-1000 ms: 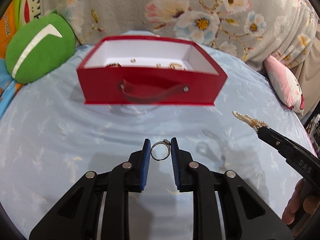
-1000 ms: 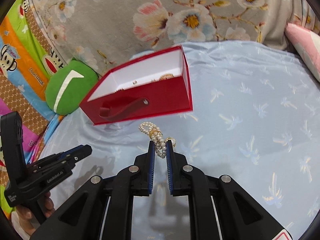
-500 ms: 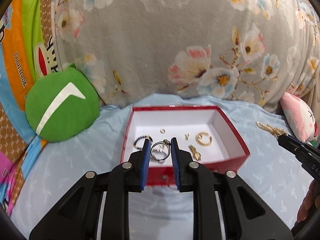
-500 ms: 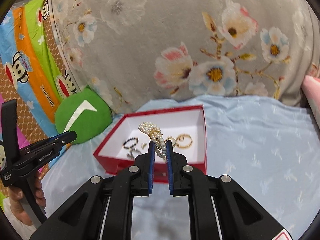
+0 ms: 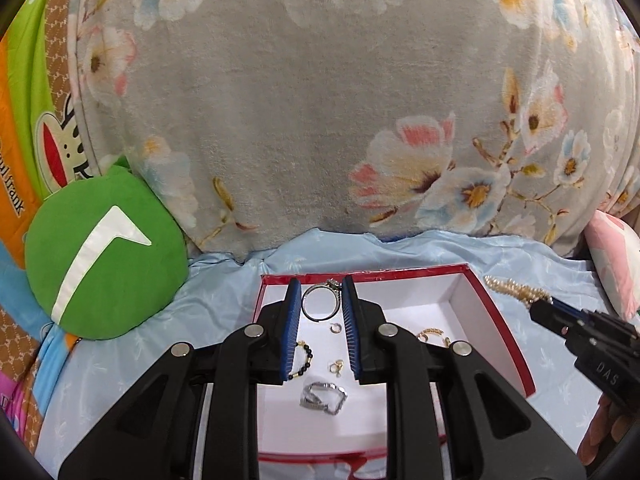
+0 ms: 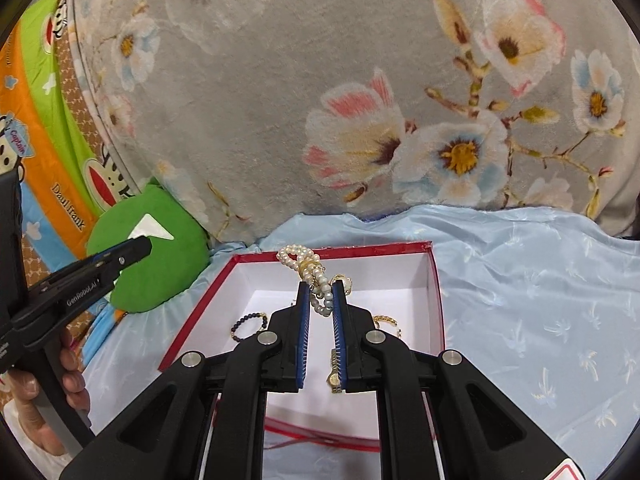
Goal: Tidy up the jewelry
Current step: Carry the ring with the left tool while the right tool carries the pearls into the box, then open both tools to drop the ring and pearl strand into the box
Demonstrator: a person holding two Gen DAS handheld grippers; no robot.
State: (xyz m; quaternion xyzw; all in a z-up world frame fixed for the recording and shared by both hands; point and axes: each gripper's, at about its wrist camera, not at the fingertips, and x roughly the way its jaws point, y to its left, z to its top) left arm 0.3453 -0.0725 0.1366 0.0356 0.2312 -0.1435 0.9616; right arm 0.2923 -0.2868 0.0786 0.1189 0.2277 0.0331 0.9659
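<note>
Pale blue patterned sheet point(image 6: 540, 280) covers the bed, and a grey floral blanket point(image 5: 320, 100) rises as a soft wall just beyond both grippers. On the sheet sits an open red box point(image 5: 496, 316) with a white floor, directly under and ahead of both tools.

Left gripper point(image 5: 320, 304): its blue pads are narrowed onto a silver ring point(image 5: 320, 300), which stands upright between the fingertips above the far end of the box. Below it on the box floor lie a small gold hoop point(image 5: 335, 328), a black bead bracelet point(image 5: 302, 360), a tiny gold clasp point(image 5: 336, 368) and a silver chain piece point(image 5: 324, 394). More gold pieces point(image 5: 430, 334) lie to its right, partly hidden by the finger.

Right gripper point(image 6: 320, 300): the pads are nearly together, pinching a pearl bracelet point(image 6: 308, 268) whose loop sticks up past the fingertips, over the middle of the box. A gold watch-like piece point(image 6: 334, 376) shows on the floor between the fingers, and a black bead bracelet point(image 6: 248, 324) lies to the left.

Box walls ring both tools: the far rim sits just ahead of the fingertips, the right wall just beside the right gripper. A green cushion point(image 5: 104, 260) lies to the left of the box, apart from it. The two grippers hang side by side with open air between them; open sheet stretches to the right.
</note>
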